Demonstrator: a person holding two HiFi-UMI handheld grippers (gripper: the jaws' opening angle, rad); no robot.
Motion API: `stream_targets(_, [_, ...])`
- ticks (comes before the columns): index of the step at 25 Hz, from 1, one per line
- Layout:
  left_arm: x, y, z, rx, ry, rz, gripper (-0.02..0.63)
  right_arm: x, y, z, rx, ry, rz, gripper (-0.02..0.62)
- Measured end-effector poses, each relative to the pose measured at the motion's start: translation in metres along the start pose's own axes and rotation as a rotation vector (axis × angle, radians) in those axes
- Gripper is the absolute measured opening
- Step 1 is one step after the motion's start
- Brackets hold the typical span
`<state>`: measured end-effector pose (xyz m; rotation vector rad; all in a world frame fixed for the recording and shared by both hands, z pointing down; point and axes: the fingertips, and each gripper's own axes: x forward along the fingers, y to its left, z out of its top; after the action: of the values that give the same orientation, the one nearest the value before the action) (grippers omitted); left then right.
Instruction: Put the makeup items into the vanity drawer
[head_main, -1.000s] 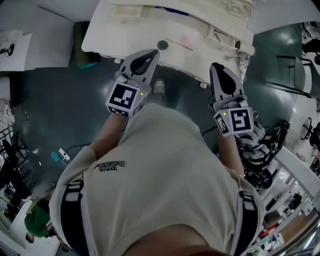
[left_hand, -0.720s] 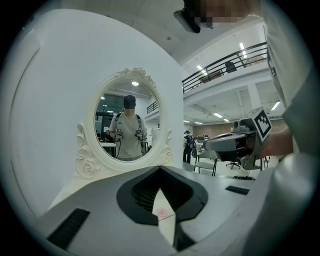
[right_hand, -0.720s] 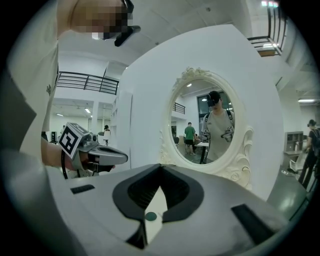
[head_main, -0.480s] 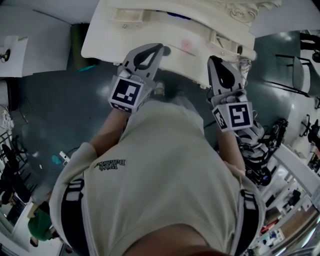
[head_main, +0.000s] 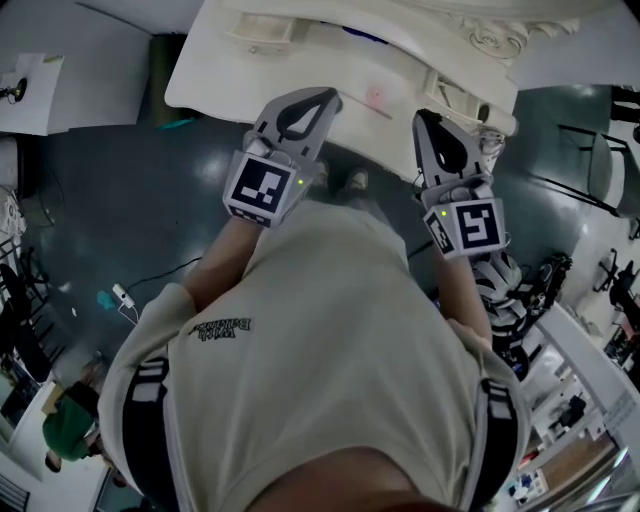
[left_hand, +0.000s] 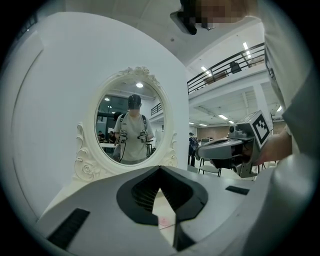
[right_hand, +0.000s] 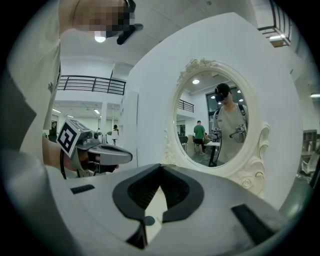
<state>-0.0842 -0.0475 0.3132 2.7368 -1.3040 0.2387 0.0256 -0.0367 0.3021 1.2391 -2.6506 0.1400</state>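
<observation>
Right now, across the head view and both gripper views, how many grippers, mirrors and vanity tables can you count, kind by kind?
Grippers: 2 (left gripper, right gripper, both shut and empty)
Oval mirror: 1
White vanity table: 1
Total: 4

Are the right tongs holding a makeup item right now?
No; in the right gripper view the right tongs are shut tip to tip with nothing between them, facing the vanity mirror.
</observation>
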Motion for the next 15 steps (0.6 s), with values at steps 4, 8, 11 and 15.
stream_targets(4, [0.012, -0.002, -0.008, -0.012, 0.017, 0.010, 0.014, 0.006, -0.009, -0.012, 0.004, 0.025, 0.030, 0.003])
stream_targets(8, [0.029, -0.003, -0.025, -0.037, 0.046, 0.020, 0.014, 0.017, -0.018, -0.032, 0.021, 0.062, 0.066, 0.003])
stream_targets(11, [0.043, -0.003, -0.039, -0.051, 0.065, 0.028, 0.014, 0.028, -0.023, -0.051, 0.019, 0.100, 0.091, 0.005])
stream_targets(15, [0.059, 0.002, -0.065, -0.072, 0.100, 0.036, 0.014, 0.047, -0.024, -0.082, 0.011, 0.177, 0.127, 0.030])
